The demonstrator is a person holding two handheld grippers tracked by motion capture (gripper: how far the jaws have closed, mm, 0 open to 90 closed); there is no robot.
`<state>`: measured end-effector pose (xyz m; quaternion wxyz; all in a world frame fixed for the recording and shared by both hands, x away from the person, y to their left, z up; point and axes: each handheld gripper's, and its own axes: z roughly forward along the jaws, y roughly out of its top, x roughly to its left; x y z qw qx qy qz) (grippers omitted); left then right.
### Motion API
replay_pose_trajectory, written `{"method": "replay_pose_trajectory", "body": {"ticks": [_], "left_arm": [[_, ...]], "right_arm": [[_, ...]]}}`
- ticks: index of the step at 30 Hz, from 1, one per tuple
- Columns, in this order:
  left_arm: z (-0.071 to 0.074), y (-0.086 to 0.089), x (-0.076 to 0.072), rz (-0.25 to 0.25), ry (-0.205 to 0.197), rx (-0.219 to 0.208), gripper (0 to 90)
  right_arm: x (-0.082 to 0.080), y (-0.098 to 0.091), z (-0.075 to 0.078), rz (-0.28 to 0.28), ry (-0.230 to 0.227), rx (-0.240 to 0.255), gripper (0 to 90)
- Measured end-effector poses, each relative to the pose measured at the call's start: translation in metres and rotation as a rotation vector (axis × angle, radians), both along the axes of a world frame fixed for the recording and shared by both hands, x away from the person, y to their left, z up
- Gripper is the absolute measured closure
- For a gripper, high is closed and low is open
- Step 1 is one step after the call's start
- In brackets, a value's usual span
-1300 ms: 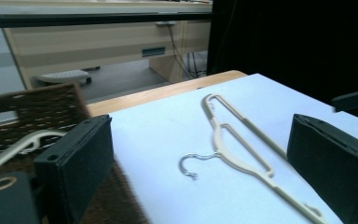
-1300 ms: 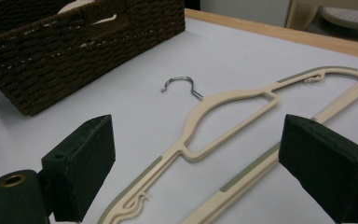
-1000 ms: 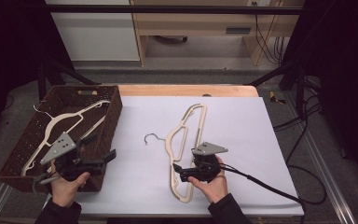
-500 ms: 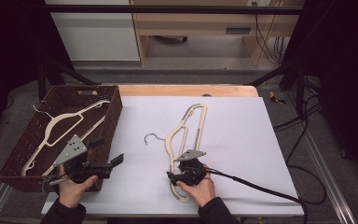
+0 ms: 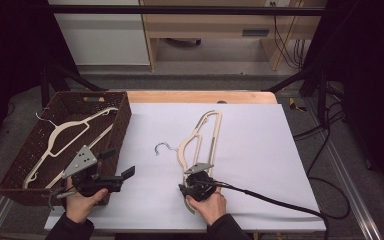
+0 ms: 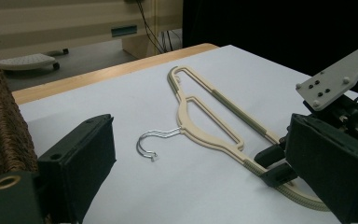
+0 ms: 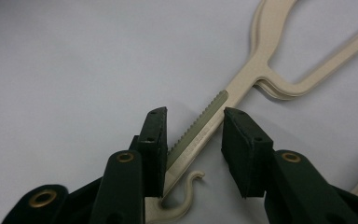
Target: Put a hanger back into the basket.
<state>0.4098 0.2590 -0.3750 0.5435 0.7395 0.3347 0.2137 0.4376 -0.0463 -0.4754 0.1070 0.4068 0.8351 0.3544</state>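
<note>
Right claw [image 7: 193, 135] straddles hanger [image 7: 242, 84] (gap visible).

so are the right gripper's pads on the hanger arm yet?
Cannot tell. In the right gripper view the right gripper straddles the beige hanger; its jaws have just been closing. The left pad looks against the ribbed arm; a gap remains at the right pad.

A brown woven basket [image 5: 122, 120] sits on the left side of the tabletop [image 5: 260, 150], w/ another cream hanger [image 5: 70, 132] lying inside it. A white sheet covers the tabletop; a wood edge shows at the back. Black cables [image 5: 325, 135] lie on the floor at the right.
</note>
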Motion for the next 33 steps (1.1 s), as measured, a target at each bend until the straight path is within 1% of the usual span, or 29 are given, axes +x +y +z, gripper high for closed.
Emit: {"method": "replay_pose_trajectory", "body": {"ticks": [1, 2, 3, 4, 6, 7, 8, 9, 10, 12, 14, 15, 16, 17, 18, 19, 24, 26, 27, 29, 30, 33], "left_arm": [[0.000, 0.000, 0.000, 0.001, 0.000, 0.001, 8.0], [0.000, 0.000, 0.000, 0.000, 0.001, 0.002, 8.1], [-0.001, -0.001, 0.000, 0.000, 0.003, 0.004, 8.1], [-0.001, -0.001, 0.000, 0.001, 0.003, 0.004, 8.1], [-0.001, -0.001, 0.000, 0.001, 0.004, 0.005, 8.1], [-0.001, -0.001, 0.000, 0.002, 0.004, 0.005, 8.1], [-0.001, -0.001, 0.000, 0.001, 0.004, 0.003, 8.1], [-0.001, -0.001, 0.000, 0.001, 0.004, 0.003, 8.1], [-0.002, -0.001, 0.000, 0.001, 0.006, 0.004, 8.1], [-0.002, -0.002, 0.000, 0.000, 0.006, 0.006, 8.2], [-0.002, -0.003, 0.000, -0.003, 0.006, 0.010, 8.2], [-0.002, -0.003, 0.000, -0.004, 0.007, 0.011, 8.2], [-0.003, -0.003, 0.000, -0.005, 0.008, 0.011, 8.2], [-0.003, -0.004, 0.000, -0.005, 0.009, 0.012, 8.2], [-0.003, -0.004, 0.000, -0.007, 0.007, 0.012, 8.2], [-0.003, -0.004, 0.000, -0.008, 0.010, 0.015, 8.2], [-0.004, -0.005, 0.000, -0.009, 0.013, 0.016, 8.2], [-0.004, -0.005, 0.000, -0.008, 0.012, 0.015, 8.2], [-0.005, -0.005, 0.000, -0.008, 0.012, 0.014, 8.2], [-0.005, -0.005, 0.000, -0.008, 0.013, 0.015, 8.2], [-0.005, -0.005, 0.000, -0.007, 0.014, 0.015, 8.2], [-0.006, -0.006, 0.000, -0.008, 0.016, 0.019, 8.3]], "right_arm": [[0.000, 0.000, 0.001, -0.011, 0.023, 0.005, 63.0], [0.000, 0.000, 0.002, -0.021, 0.035, 0.002, 64.0], [0.000, -0.001, 0.002, -0.021, 0.038, 0.001, 64.3], [0.000, -0.001, 0.003, -0.038, 0.052, 0.009, 64.6], [0.000, -0.001, 0.004, -0.050, 0.070, 0.012, 66.0], [0.001, -0.003, 0.006, -0.046, 0.077, 0.016, 70.3], [0.001, -0.004, 0.007, -0.049, 0.085, 0.022, 71.7], [0.000, -0.006, 0.009, -0.053, 0.089, 0.009, 73.3], [0.001, -0.007, 0.009, -0.054, 0.083, 0.010, 74.3], [0.002, -0.011, 0.010, -0.059, 0.091, 0.028, 75.5], [0.002, -0.012, 0.010, -0.062, 0.093, 0.031, 75.4], [0.002, -0.011, 0.009, -0.059, 0.081, 0.037, 74.5], [0.003, -0.011, 0.008, -0.066, 0.073, 0.025, 72.9], [0.003, -0.010, 0.007, -0.073, 0.073, 0.028, 70.3], [0.003, -0.010, 0.005, -0.073, 0.078, 0.019, 69.1], [0.003, -0.009, 0.004, -0.076, 0.069, 0.027, 69.3], [0.003, -0.011, 0.006, -0.077, 0.091, 0.014, 71.4], [0.004, -0.014, 0.007, -0.084, 0.088, -0.010, 72.5], [0.004, -0.016, 0.006, -0.078, 0.083, -0.025, 73.0], [0.004, -0.021, 0.007, -0.088, 0.102, -0.008, 74.2], [0.004, -0.023, 0.006, -0.085, 0.101, -0.003, 74.6], [0.003, -0.031, 0.007, -0.087, 0.110, -0.004, 76.4]]}}
